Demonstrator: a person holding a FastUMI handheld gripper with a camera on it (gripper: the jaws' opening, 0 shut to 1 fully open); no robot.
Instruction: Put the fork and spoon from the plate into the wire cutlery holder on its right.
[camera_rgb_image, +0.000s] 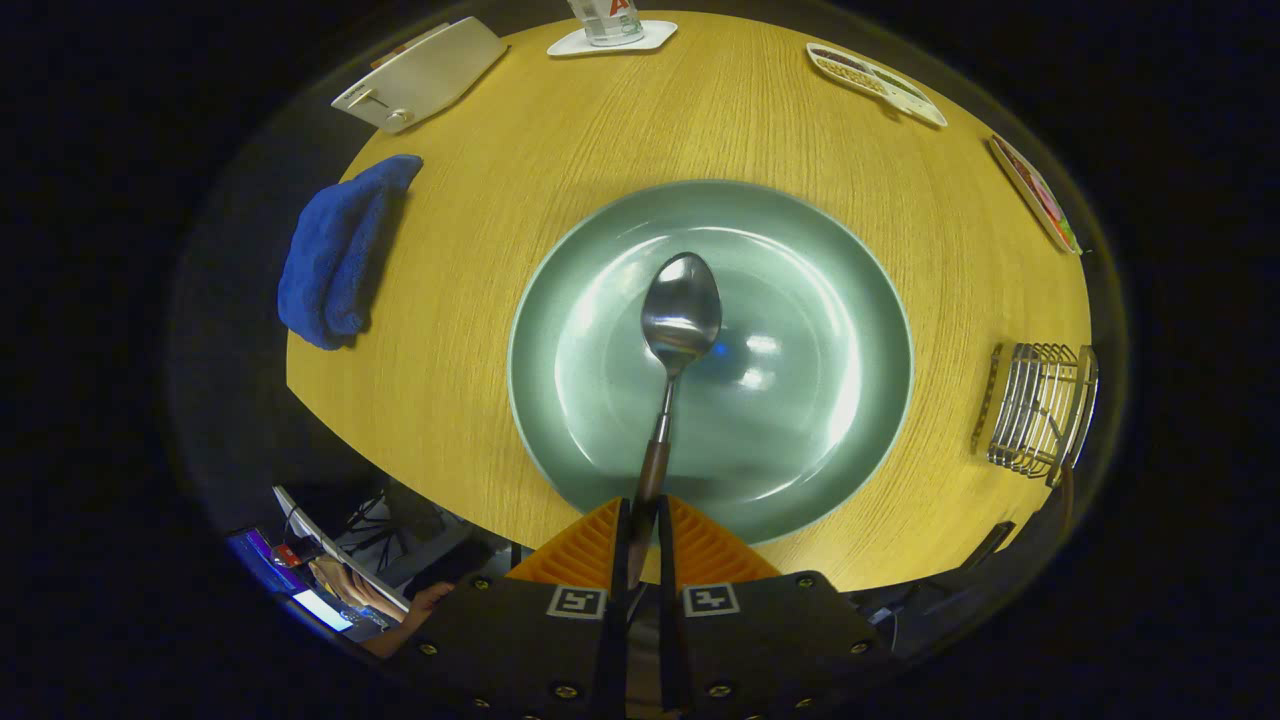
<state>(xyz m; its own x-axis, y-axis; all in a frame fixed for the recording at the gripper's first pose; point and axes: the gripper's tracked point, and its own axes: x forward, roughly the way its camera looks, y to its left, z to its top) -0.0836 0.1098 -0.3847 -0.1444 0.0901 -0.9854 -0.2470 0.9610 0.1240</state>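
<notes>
Spreading wide beneath everything is the round wooden surface (480, 330), pale yellow grain running across it. Dead centre sits the big grey-green plate (840, 300), glossy, catching bright lamp reflections on its well. Off to the left, at the surface's edge, lies a folded blue cloth (335, 255), well apart from the plate. Far beyond it, a flat white box with a knob (420, 72) sits at the far left rim, and just right of that a white coaster (655, 38) carries a clear glass (605, 20). Two printed cards rest along the far right edge: one pale with coloured patches (875, 82), one tilted further round (1035, 192).

Over on the right of the plate stands the wire cutlery holder (1040, 410), upright, bare metal bars, well clear of the plate's rim. Whether anything is already inside it is hard to tell from here.

Now the action: the spoon (680, 315) hangs over the plate, bowl pointing away, its brown handle running straight back into the tool (643, 530). And the tool's fingers are pressed together on that handle, pinching it from both sides, right at the plate's near rim. Below the surface's near edge, a person's hand (350, 585) shows beside a lit screen.
</notes>
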